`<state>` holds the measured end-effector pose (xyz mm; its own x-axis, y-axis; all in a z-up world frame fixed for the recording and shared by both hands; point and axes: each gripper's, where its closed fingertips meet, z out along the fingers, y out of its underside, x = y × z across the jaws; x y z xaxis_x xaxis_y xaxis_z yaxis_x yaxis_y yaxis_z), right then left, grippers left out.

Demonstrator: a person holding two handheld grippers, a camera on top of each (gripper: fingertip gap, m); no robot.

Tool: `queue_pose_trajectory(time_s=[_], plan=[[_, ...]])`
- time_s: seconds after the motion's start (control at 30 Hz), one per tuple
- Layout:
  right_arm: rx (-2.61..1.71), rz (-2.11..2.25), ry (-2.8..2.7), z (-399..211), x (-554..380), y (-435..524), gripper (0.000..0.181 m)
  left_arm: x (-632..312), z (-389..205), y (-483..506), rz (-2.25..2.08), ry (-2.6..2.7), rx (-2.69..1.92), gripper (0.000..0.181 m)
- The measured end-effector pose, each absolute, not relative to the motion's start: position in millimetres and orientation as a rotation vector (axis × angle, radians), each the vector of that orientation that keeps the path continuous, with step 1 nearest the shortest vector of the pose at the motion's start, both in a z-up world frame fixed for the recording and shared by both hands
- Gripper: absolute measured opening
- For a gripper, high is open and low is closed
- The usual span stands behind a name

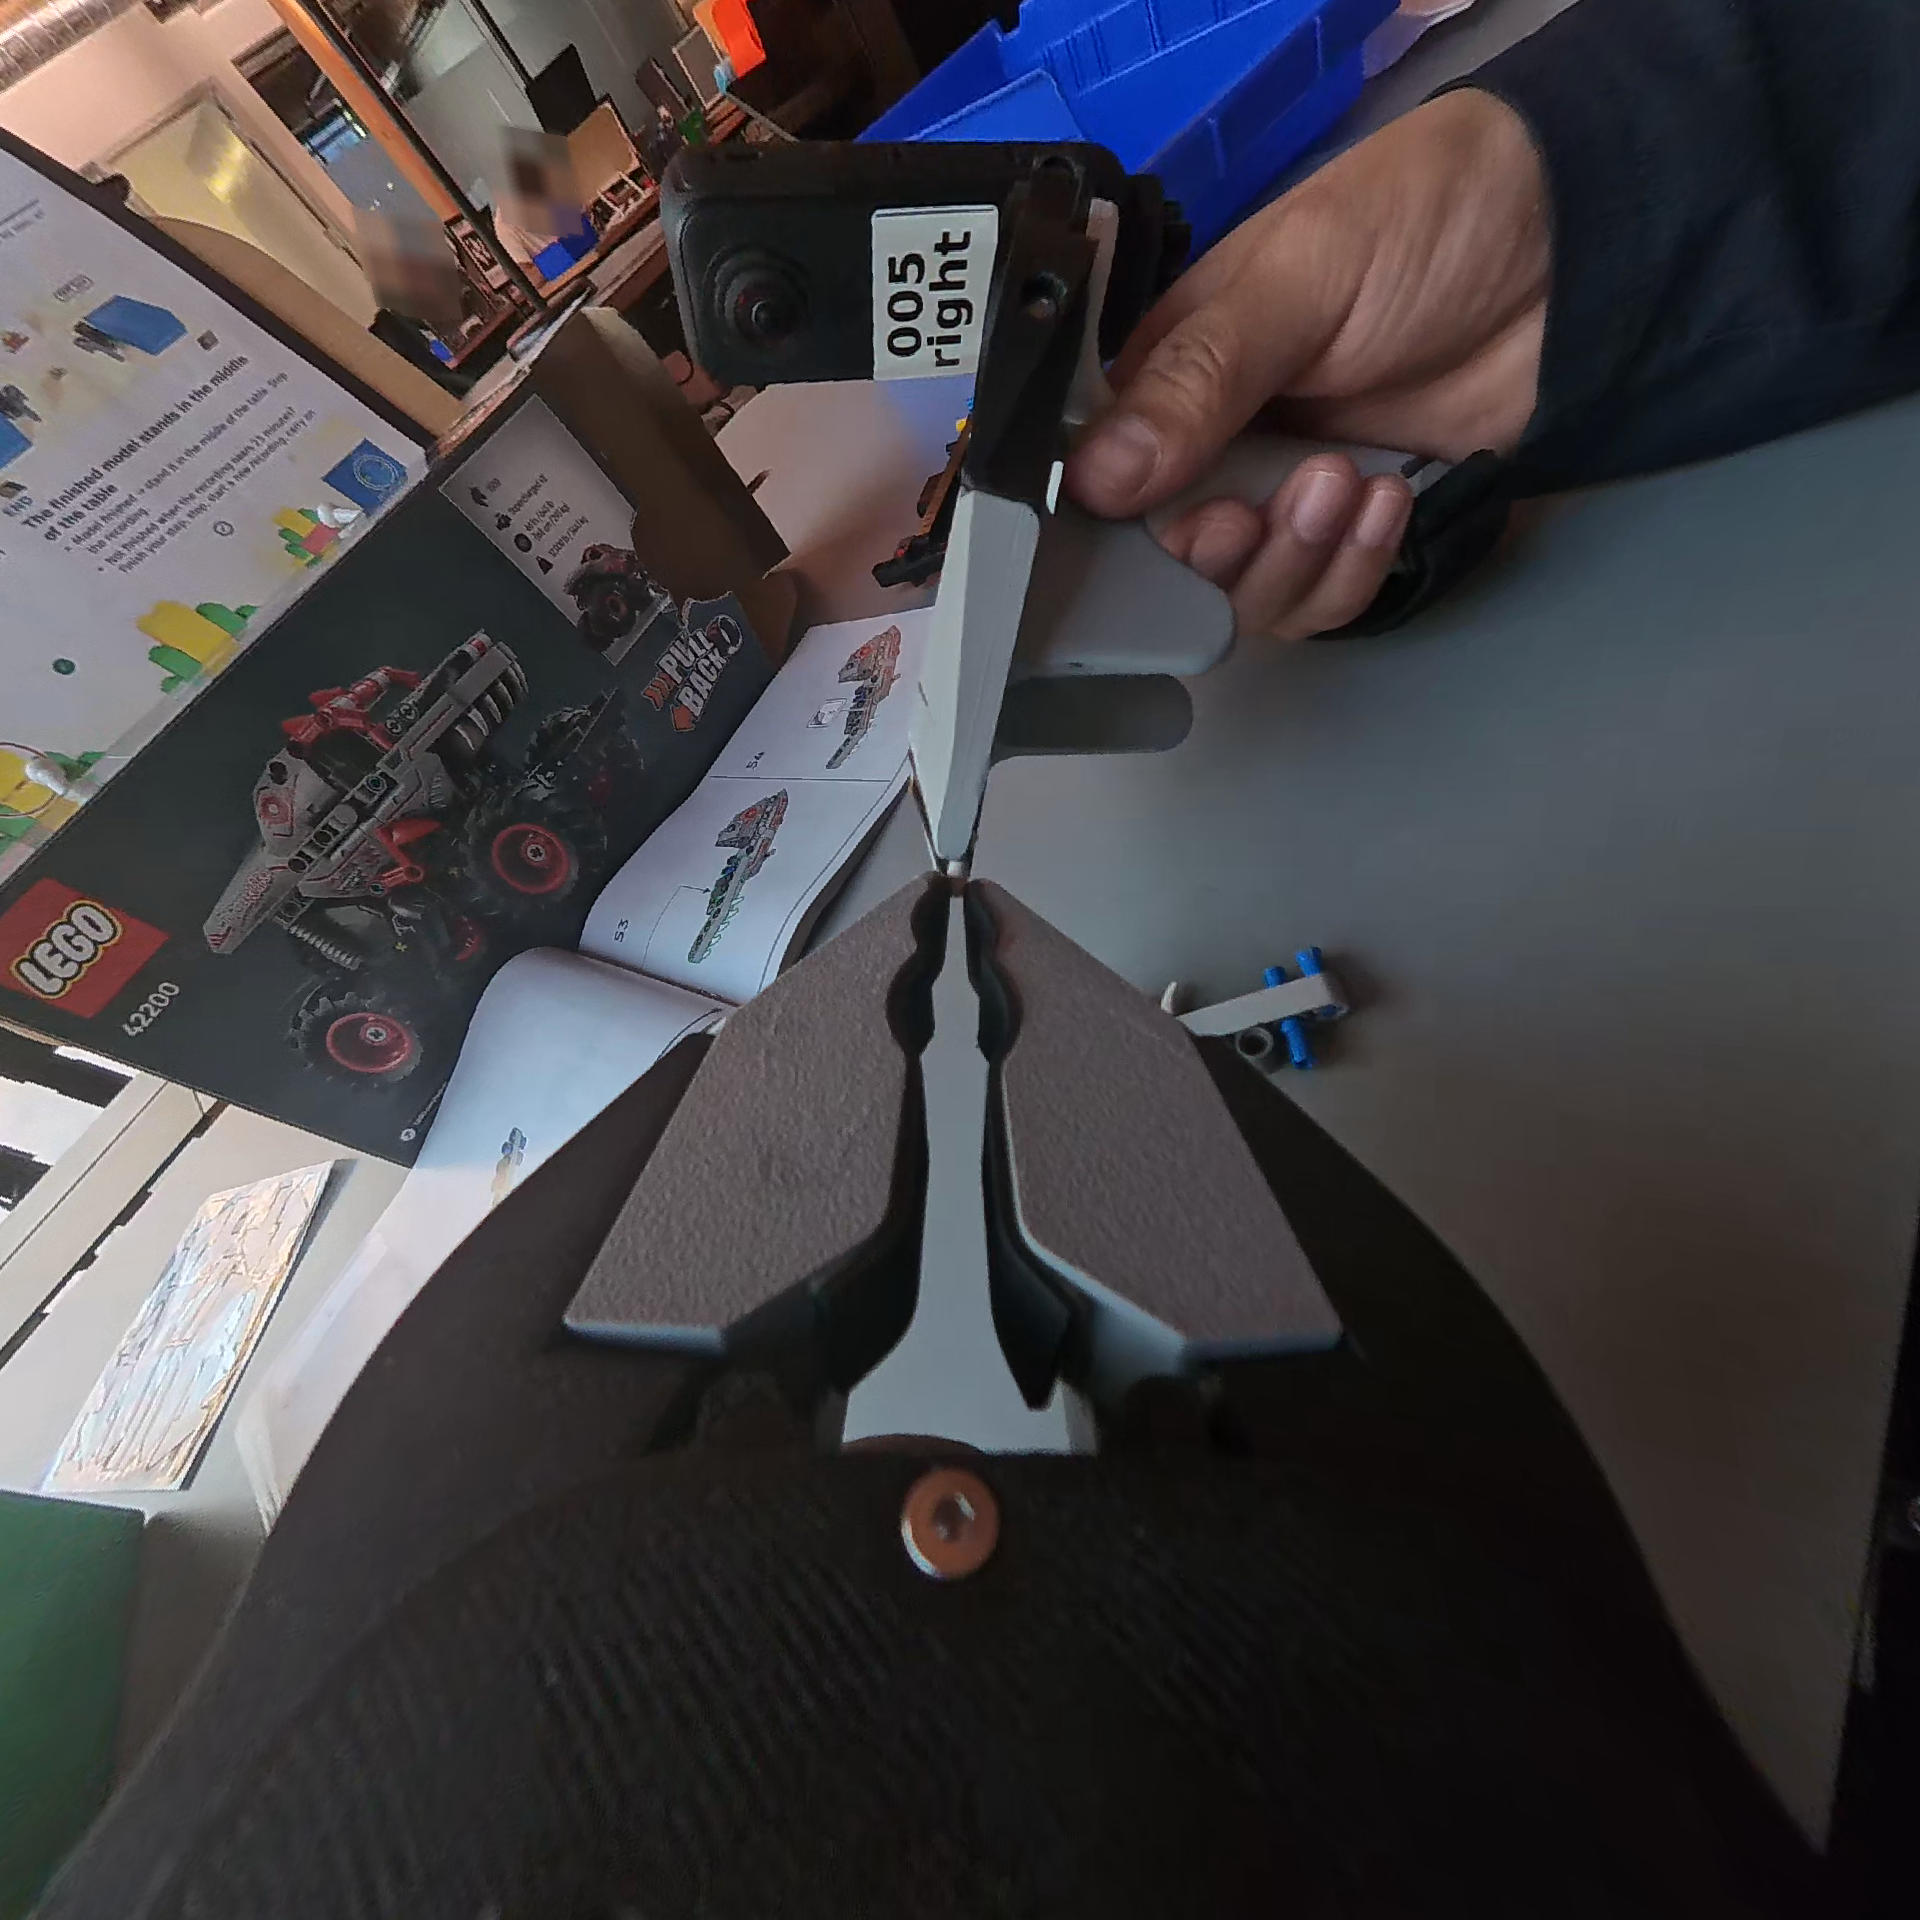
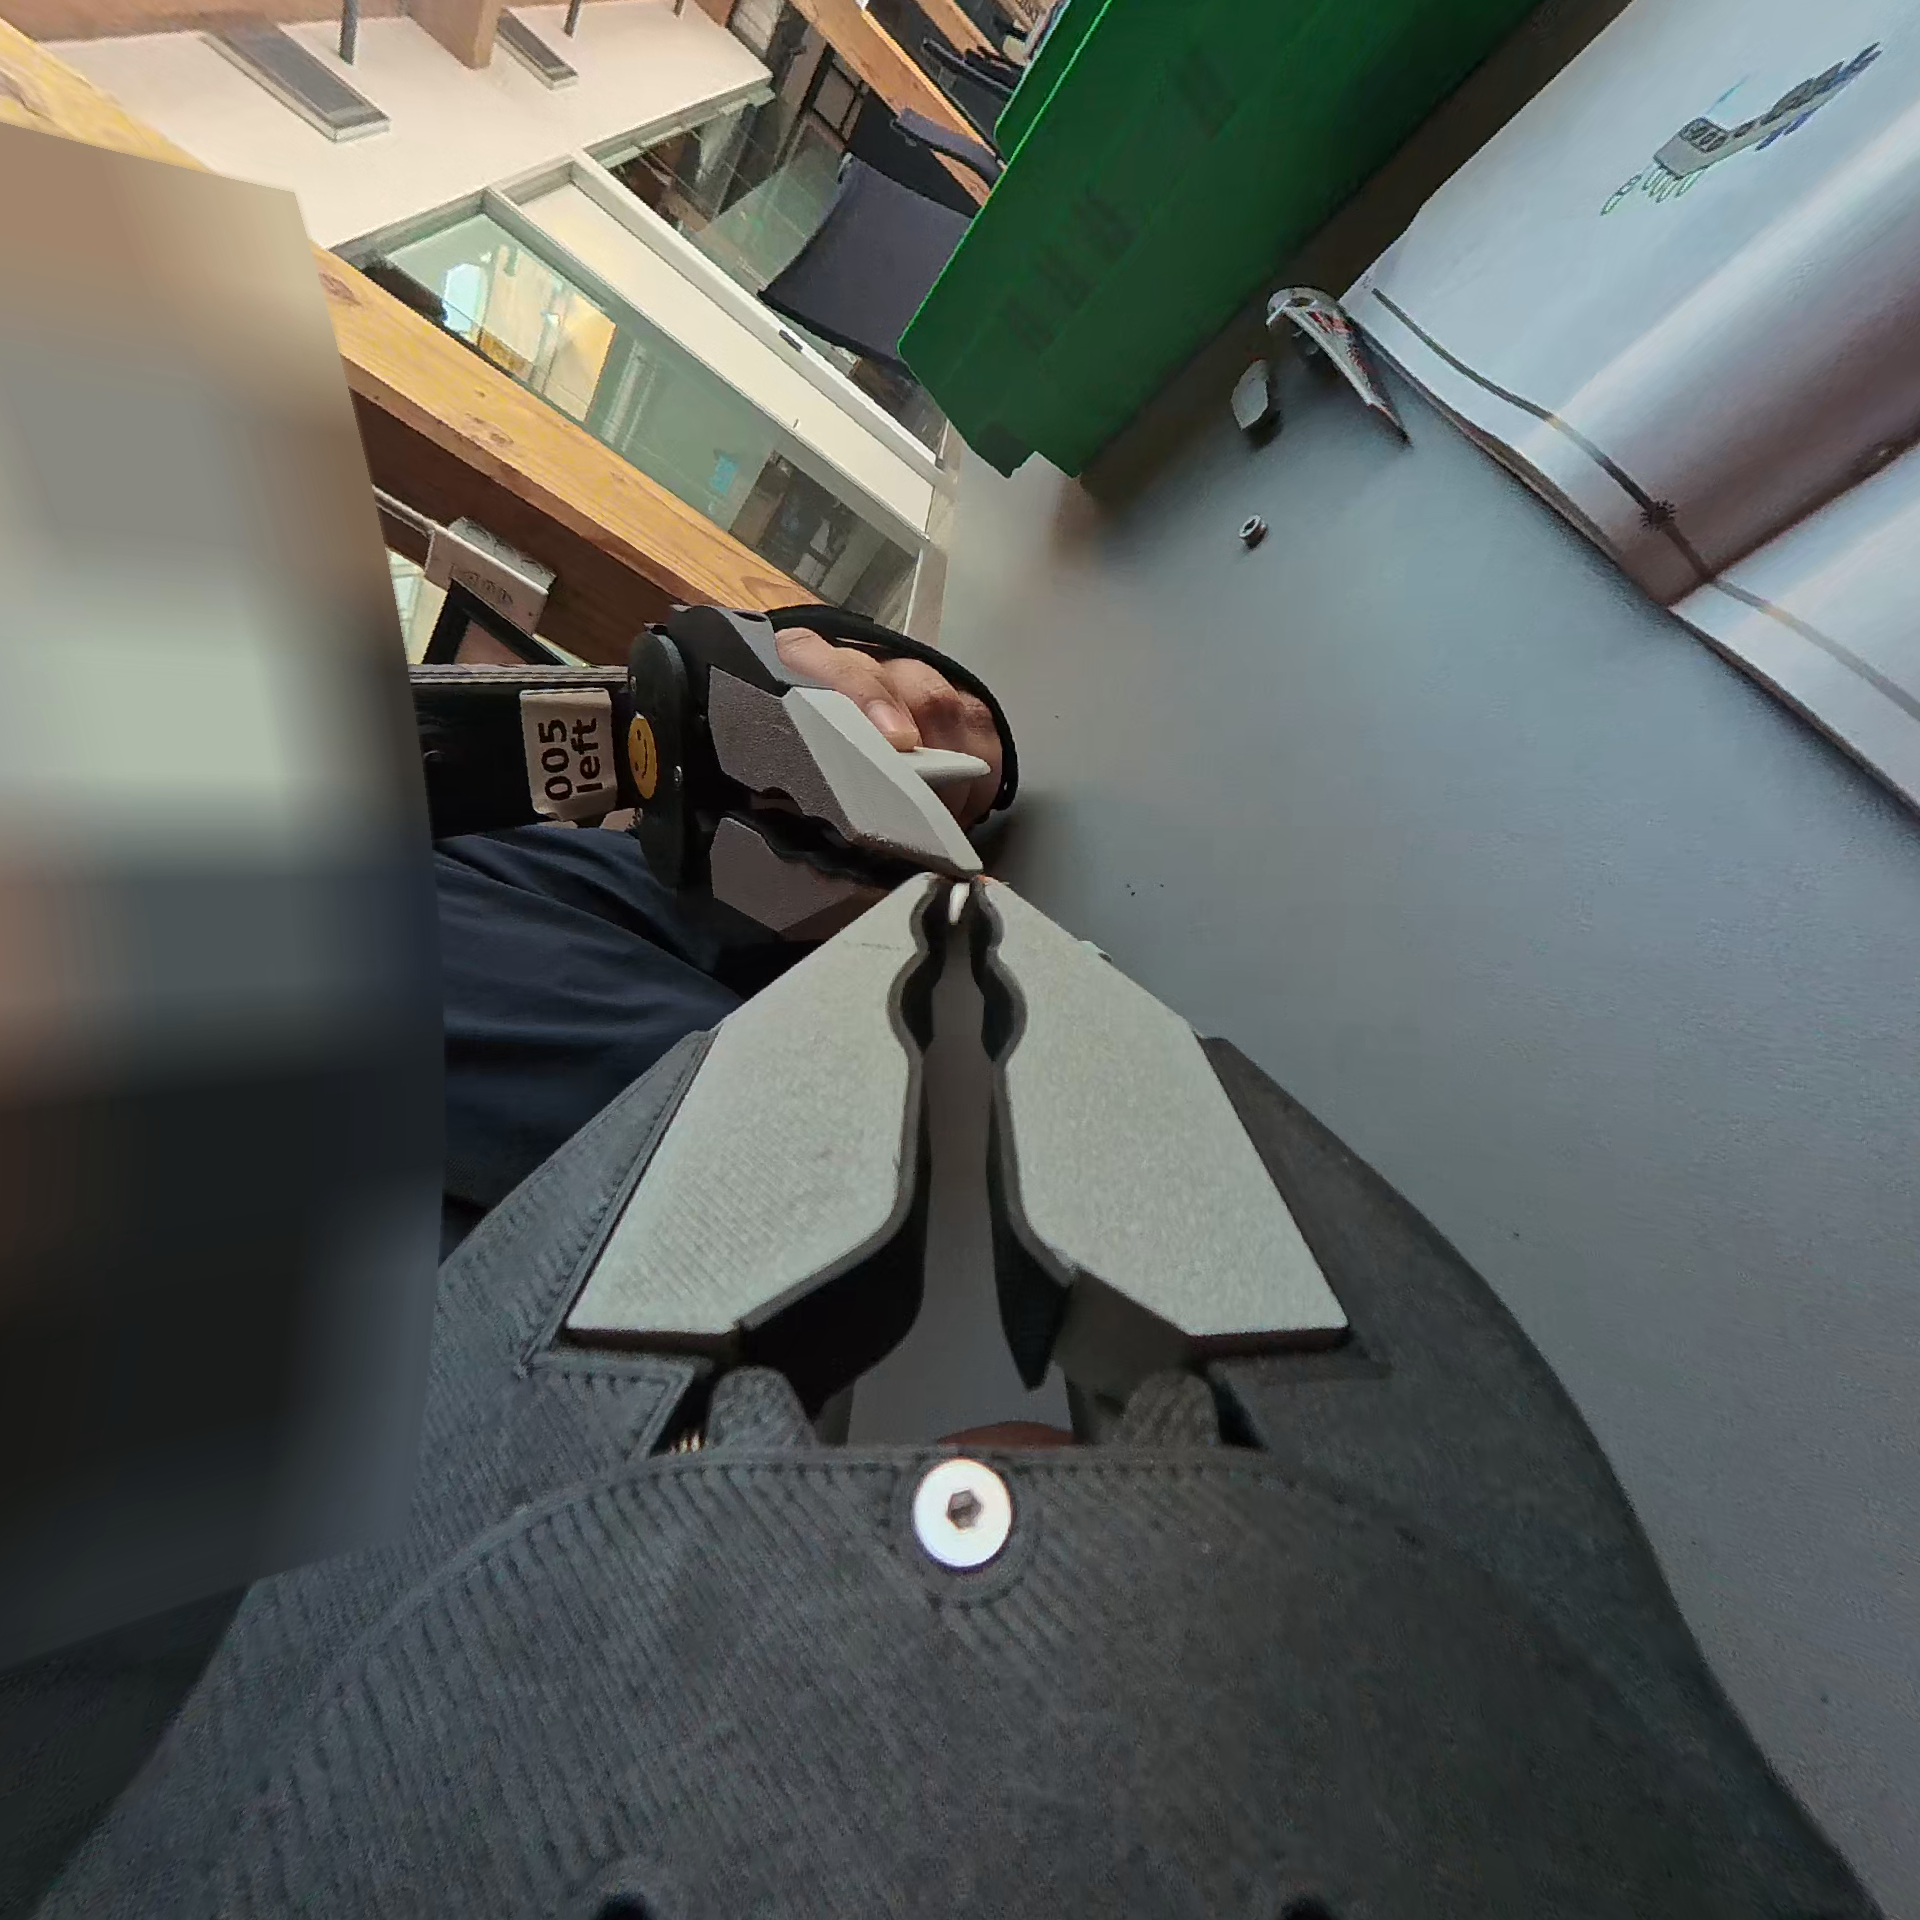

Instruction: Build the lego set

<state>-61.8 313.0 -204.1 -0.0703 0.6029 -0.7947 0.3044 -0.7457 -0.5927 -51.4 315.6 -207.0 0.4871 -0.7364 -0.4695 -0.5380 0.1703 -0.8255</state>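
Note:
My left gripper and right gripper meet tip to tip above the grey table. Both have their jaws closed on a tiny white piece, which also shows between the right fingertips in the right wrist view. The right gripper comes down from above in the left wrist view, held by a hand. The left gripper shows from the left in the right wrist view. A grey beam with blue pins lies on the table to the right of the left fingers.
An open instruction booklet and the set's box are at the left. Blue bins stand at the back. A green bin, small grey pieces and a small ring lie near the booklet. The grippers are tip to tip, or close to it.

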Motion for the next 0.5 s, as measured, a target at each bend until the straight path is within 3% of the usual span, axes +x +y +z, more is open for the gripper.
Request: queue_pose_trajectory(time_s=[0.5], plan=[[-1.979,1.788,-1.035,-209.0,-62.1,315.6,0.000,-52.0,-209.6,316.9,-0.212,1.163,-1.515,0.000]])
